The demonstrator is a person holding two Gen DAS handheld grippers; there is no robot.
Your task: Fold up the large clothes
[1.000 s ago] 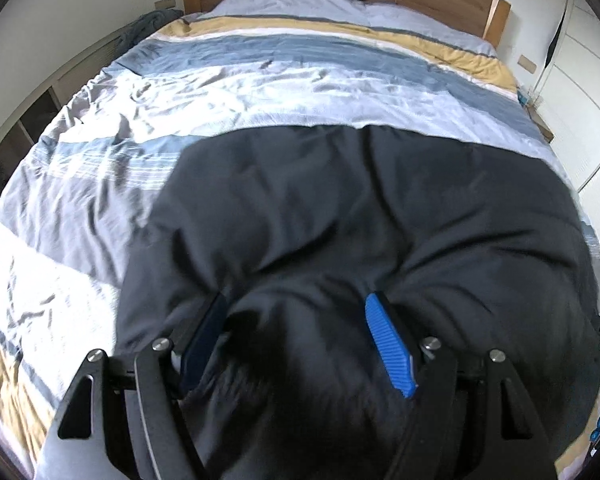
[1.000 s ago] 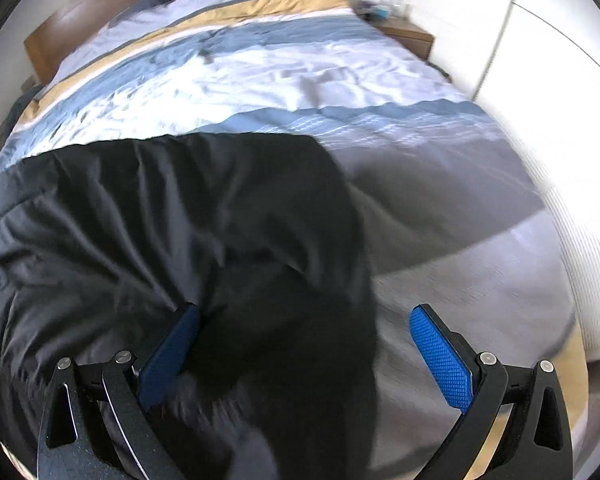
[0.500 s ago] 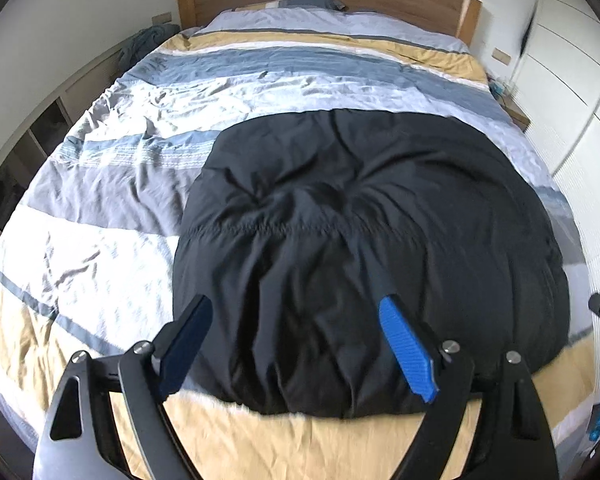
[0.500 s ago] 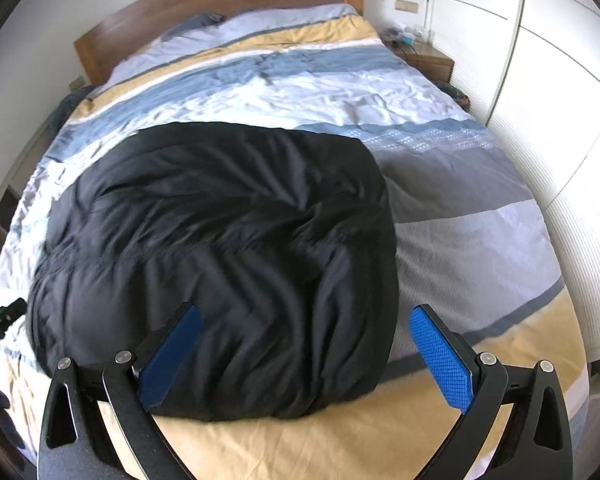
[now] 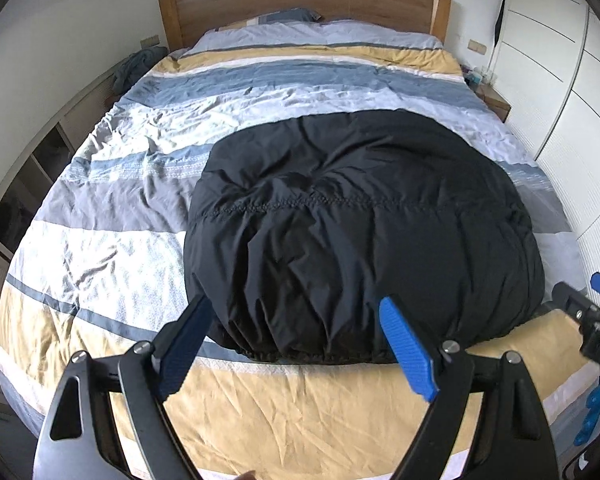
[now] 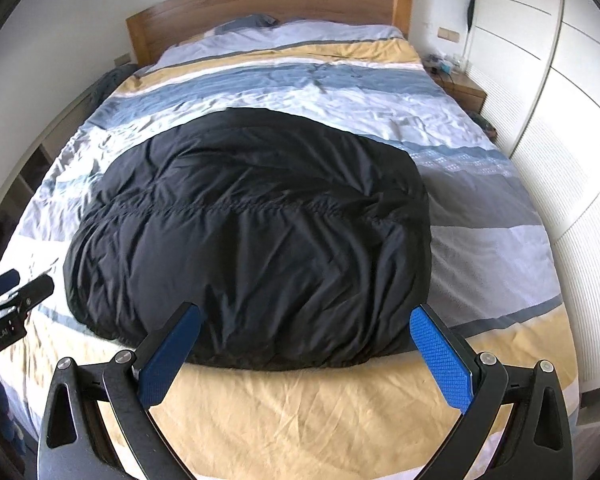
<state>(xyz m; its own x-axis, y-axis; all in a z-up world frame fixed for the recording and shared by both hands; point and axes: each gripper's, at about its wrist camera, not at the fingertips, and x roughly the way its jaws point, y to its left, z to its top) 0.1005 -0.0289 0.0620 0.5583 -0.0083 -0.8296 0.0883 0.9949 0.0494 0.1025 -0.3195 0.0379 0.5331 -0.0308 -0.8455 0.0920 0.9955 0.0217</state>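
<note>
A black padded jacket (image 5: pixel 360 232) lies folded into a puffy, rounded bundle on the near half of the bed (image 5: pixel 100 248), a little right of the bed's middle in the left wrist view. A stitched seam runs across its top from left to right, and its near edge rests on the yellow stripe of the striped duvet (image 6: pixel 480 216). From the right wrist view the same jacket (image 6: pixel 252 236) sits slightly left of centre, with grey and blue stripes showing on both sides of it.

The left tool (image 5: pixel 296 350) hangs above the near edge of the bundle with its blue pads spread wide and nothing between them; it does not touch the cloth. The right tool (image 6: pixel 306 354) is likewise wide open and empty, held over the yellow stripe just near of the jacket. Each tool shows at the edge of the other's view: the right one at the far right, the left one at the far left.

At the far end stand a wooden headboard (image 5: pixel 300 4) and a pillow (image 6: pixel 248 22). White wardrobe doors (image 6: pixel 560 92) line the right side, with a small nightstand (image 6: pixel 464 94) beside them.
</note>
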